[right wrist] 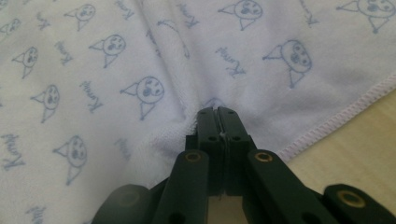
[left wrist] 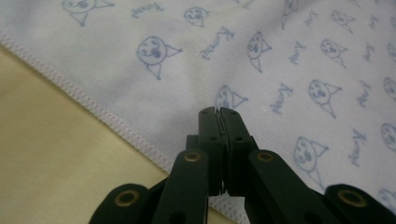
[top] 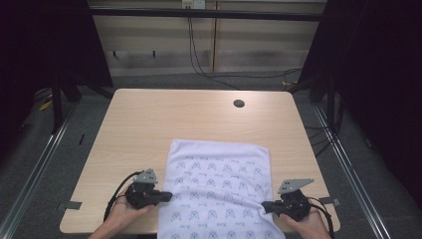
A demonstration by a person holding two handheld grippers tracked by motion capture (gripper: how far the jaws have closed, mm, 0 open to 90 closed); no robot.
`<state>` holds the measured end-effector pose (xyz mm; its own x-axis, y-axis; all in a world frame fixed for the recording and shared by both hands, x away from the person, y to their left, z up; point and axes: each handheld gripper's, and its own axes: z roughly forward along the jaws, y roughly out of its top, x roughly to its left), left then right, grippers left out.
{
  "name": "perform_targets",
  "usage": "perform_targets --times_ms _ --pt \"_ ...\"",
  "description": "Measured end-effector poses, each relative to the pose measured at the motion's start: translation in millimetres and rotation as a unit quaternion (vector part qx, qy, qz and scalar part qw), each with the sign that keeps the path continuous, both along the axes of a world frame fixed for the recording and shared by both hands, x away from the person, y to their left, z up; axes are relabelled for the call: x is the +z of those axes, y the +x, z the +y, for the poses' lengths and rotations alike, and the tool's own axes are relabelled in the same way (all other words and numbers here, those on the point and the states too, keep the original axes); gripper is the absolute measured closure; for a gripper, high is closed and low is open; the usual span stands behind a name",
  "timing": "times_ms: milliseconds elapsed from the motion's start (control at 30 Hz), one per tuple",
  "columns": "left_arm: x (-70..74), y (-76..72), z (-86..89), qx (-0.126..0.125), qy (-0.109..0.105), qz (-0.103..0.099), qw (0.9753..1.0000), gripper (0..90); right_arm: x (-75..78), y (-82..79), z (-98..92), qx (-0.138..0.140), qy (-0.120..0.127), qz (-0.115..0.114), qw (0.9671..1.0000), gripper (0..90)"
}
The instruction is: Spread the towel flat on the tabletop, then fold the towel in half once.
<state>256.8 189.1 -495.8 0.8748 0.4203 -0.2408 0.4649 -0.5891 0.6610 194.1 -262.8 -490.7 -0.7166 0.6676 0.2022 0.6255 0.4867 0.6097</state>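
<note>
Jaws of your left gripper (top: 167,196) and right gripper (top: 264,205) pinch the towel (top: 219,174) edges; lift evenly.

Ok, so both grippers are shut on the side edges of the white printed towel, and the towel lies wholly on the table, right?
Not quite. The left gripper and right gripper are shut on the towel at its side edges, but the towel isn't wholly on the table. In the high view its near end runs over the table's front edge.
</note>
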Motion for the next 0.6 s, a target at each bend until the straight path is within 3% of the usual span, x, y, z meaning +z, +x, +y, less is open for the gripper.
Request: perform_targets --times_ms 67,100,167,233,300,467,600 --pt "2.2 -12.7 -0.4 -0.001 0.009 -0.005 0.9999 88.6 0.8 -2.6 2.4 0.009 0.001 -0.001 1.0000 88.8" --pt "2.6 -16.8 -0.5 -0.011 0.008 0.001 0.9999 88.5 2.5 -1.7 2.1 0.004 0.007 -0.019 0.9998 87.6" --pt "4.6 -19.1 0.8 -0.013 -0.008 -0.001 0.9999 85.0 7.2 3.3 -2.3 -0.013 0.051 -0.030 0.9982 85.5" --pt "9.0 -11.1 5.1 0.001 -0.030 -0.006 0.9995 79.6 7.3 6.7 -4.1 -0.020 0.046 -0.042 0.9978 80.8" --pt "11.3 0.5 11.3 0.026 -0.056 0.003 0.9981 78.5 6.0 11.2 -6.7 -0.029 0.044 -0.042 0.9977 80.2" --pt "11.4 24.6 20.9 0.068 -0.072 0.007 0.9950 73.8 13.2 20.1 -14.3 -0.057 0.059 -0.065 0.9945 74.4" --pt "16.5 42.7 21.6 0.092 -0.079 -0.005 0.9926 68.8 22.4 34.5 -22.9 -0.076 0.074 -0.085 0.9907 69.4"
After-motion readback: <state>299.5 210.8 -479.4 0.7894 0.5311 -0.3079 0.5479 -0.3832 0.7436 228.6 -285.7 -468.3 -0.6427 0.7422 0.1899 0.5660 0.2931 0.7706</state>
